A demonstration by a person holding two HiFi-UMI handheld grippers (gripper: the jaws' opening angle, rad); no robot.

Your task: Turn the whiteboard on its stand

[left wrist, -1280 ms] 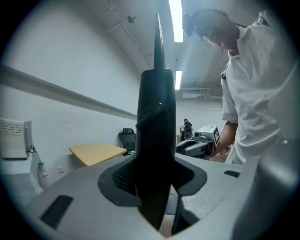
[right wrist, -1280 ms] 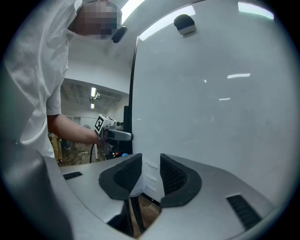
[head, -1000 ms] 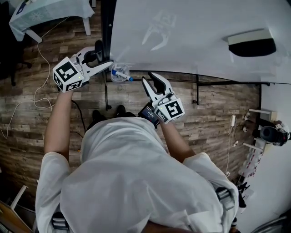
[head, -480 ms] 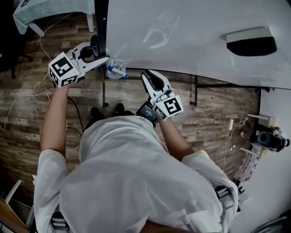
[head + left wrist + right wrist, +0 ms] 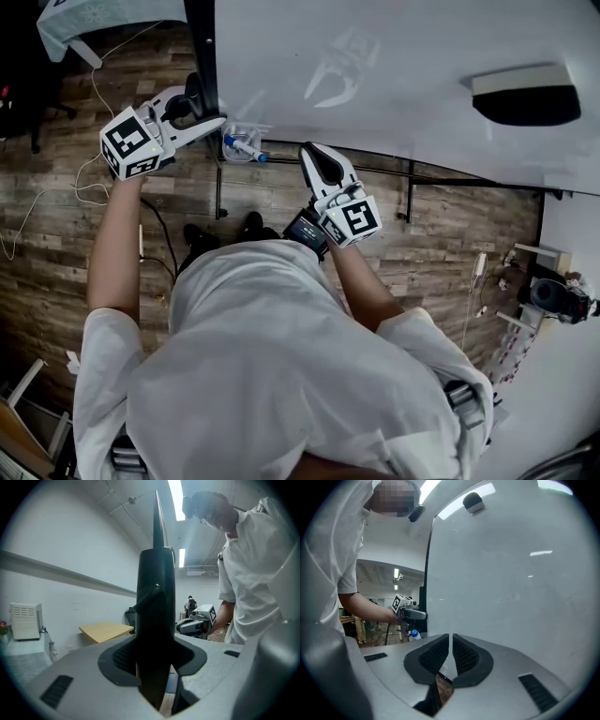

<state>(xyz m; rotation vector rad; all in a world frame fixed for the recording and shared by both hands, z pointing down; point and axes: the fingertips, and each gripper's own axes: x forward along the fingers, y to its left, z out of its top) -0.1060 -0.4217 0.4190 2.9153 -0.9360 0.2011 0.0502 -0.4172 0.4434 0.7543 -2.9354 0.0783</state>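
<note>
At the whiteboard's (image 5: pixel 403 84) dark left edge, the left tool (image 5: pixel 199 112) pinches the frame between its pads. I judge this hold is meant to let the person swing the panel on its stand. Nearer the middle, the right tool (image 5: pixel 315 156) points at the lower rim. Its jaws have just been closing, are nearly together and have nothing between them, so it is probably set to push rather than grip. The board hangs tilted above the wooden floor (image 5: pixel 281 202), its white face just beyond the right tips.
</note>
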